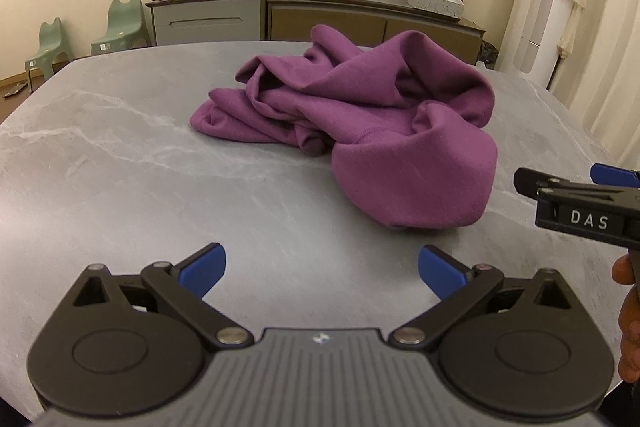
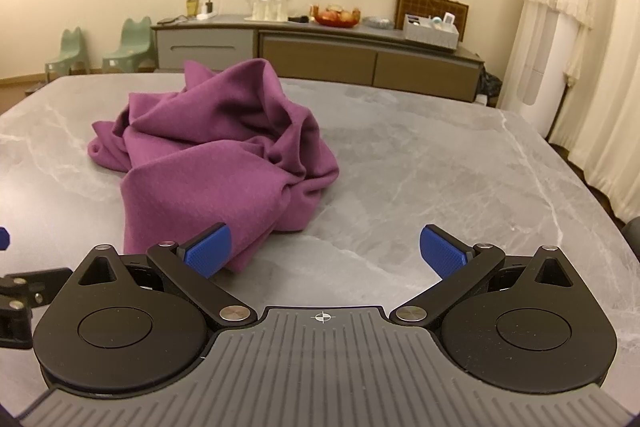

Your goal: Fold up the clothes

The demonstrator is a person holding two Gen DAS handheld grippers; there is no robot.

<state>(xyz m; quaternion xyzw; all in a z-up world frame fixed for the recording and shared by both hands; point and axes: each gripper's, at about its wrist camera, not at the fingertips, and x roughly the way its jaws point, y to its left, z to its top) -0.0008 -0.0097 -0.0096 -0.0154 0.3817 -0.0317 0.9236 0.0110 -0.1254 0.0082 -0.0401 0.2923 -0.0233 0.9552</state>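
A crumpled purple sweatshirt (image 1: 360, 115) lies in a heap on the grey marble table (image 1: 120, 155). My left gripper (image 1: 322, 273) is open and empty, above the table just short of the heap's near edge. My right gripper (image 2: 325, 253) is open and empty; its left fingertip (image 2: 208, 251) is right by the near edge of the sweatshirt (image 2: 216, 155), whether touching I cannot tell. The right gripper's side also shows at the right edge of the left wrist view (image 1: 580, 203). The garment's sleeves and hem are hidden in the folds.
A low sideboard (image 1: 320, 15) stands behind the table with glasses, a fruit bowl and a box on it. Two small green chairs (image 1: 120, 27) are at the back left. A white curtain (image 2: 560, 7) hangs at the right. The table edge curves away on both sides.
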